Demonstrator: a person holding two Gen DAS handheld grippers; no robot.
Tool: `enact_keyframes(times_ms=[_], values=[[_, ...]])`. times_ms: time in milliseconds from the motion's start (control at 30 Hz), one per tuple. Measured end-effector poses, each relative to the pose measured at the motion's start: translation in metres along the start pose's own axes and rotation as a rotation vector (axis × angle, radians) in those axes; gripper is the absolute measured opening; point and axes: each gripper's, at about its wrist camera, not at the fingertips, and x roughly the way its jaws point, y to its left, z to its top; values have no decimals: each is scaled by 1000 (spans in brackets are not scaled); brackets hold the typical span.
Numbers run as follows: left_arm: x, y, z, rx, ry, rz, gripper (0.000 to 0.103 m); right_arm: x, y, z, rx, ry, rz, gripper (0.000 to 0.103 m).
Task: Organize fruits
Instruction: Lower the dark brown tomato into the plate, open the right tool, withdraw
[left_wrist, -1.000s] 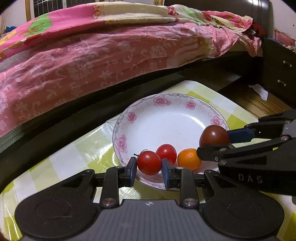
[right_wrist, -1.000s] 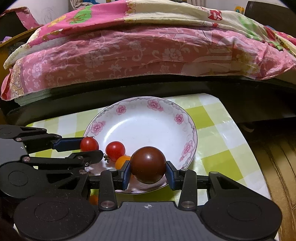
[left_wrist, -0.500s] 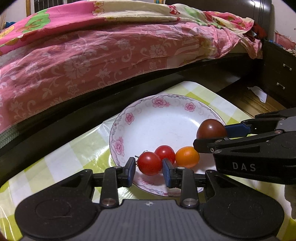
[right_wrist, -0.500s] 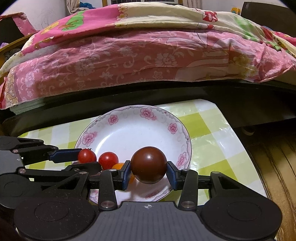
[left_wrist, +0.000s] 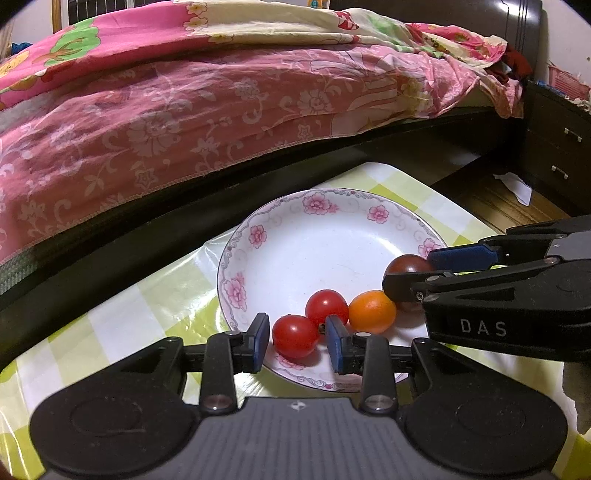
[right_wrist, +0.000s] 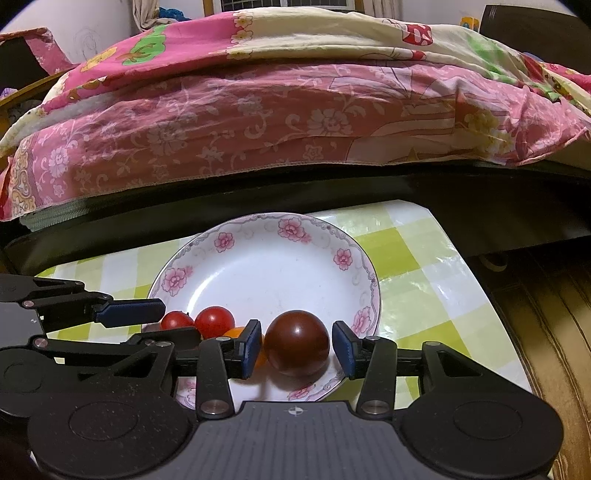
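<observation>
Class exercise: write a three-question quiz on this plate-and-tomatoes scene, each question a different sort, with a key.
1. True or false: the dark tomato lies on the plate.
2. How many small fruits lie on the plate beside it: A two, B three, C five?
3. Fill in: the left gripper brackets a ___ tomato.

Key: 1 true. 2 B. 3 red; its pads stand clear, as do the right gripper pads.
</observation>
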Motion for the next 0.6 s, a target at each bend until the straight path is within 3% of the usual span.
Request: enact_keyframes(times_ms=[600], values=[[-5,0,0,-5,-15,2,41,-1,0,-1,4,-10,-8,45]])
